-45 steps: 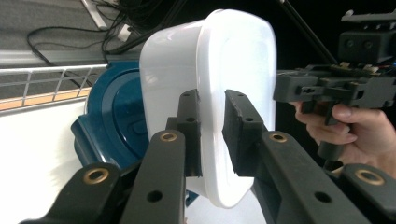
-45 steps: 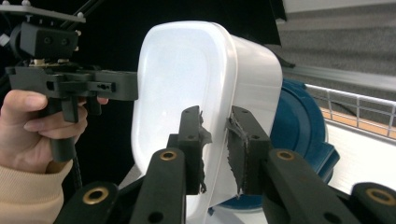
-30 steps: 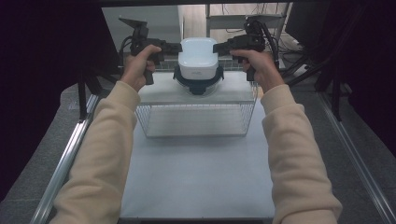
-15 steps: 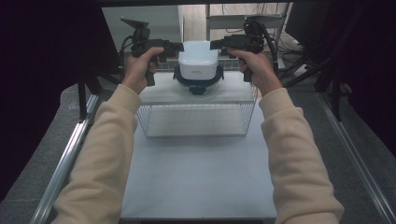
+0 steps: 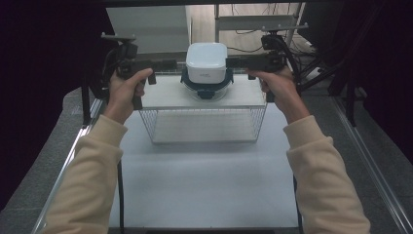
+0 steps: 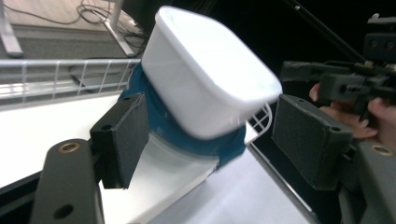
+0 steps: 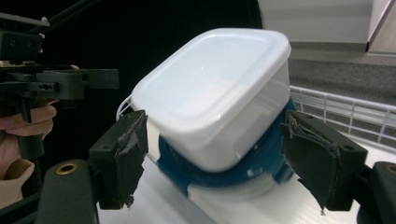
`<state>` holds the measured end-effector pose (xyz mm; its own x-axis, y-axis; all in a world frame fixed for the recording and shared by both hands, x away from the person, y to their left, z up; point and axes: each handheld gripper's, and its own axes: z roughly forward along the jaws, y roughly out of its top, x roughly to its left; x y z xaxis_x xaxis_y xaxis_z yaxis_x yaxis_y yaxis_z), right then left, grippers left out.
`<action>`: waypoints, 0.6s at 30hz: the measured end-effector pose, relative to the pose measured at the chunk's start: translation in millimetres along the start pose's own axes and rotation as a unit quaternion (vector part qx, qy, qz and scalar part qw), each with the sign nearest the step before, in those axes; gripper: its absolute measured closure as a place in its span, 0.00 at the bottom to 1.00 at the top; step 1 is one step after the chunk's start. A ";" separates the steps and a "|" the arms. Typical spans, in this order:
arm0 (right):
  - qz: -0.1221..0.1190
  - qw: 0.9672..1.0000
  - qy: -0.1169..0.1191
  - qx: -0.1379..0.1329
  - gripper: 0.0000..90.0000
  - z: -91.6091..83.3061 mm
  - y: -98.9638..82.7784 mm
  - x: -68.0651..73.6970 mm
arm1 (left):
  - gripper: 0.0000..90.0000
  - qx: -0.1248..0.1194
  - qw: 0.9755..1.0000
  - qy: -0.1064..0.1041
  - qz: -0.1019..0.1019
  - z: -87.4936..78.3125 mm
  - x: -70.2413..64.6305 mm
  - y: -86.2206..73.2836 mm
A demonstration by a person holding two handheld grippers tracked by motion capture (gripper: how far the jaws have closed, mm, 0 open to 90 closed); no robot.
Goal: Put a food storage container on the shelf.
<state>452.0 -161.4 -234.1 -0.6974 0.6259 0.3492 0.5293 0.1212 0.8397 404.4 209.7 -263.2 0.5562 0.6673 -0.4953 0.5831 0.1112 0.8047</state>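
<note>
White table (image 5: 204,195) in the foreground; behind it, a wire rack (image 5: 204,124) with a flat white top. On that top rests a round blue-lidded container (image 5: 207,90), a white square box (image 5: 206,61) stacked on it. Flanking the stack, clear of it: left gripper (image 5: 168,64) and right gripper (image 5: 234,62), jaws just opened, nothing clamped.

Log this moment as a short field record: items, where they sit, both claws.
stack: white container on a round blue-lidded container
support: white shelf top of a wire rack
left claw: jaws just opened, clear of stack
right claw: jaws just opened, clear of stack
table: white surface under rack
</note>
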 end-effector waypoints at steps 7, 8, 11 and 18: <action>-0.024 0.999 0.017 -0.016 0.26 -28.1 -35.9 0.2 | 0.29 0.007 0.999 0.017 0.040 -22.1 -6.7 -43.1; -0.027 0.999 0.018 -0.014 0.26 -31.7 -42.4 -0.4 | 0.29 0.011 0.999 0.019 0.046 -24.1 -6.9 -50.6; -0.035 0.999 0.015 -0.012 0.26 -39.9 -64.8 -1.5 | 0.29 0.015 0.998 0.029 0.057 -28.2 -4.9 -74.3; -0.062 0.998 0.000 -0.002 0.27 -46.3 -123.1 0.6 | 0.28 0.034 0.996 0.053 0.064 -28.1 6.0 -137.0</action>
<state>364.1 -211.6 -318.0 -0.7567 0.6070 0.2427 0.4377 0.1946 0.8778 311.2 219.2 -367.3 0.5649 0.7478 -0.3489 0.5520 -0.0282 0.8334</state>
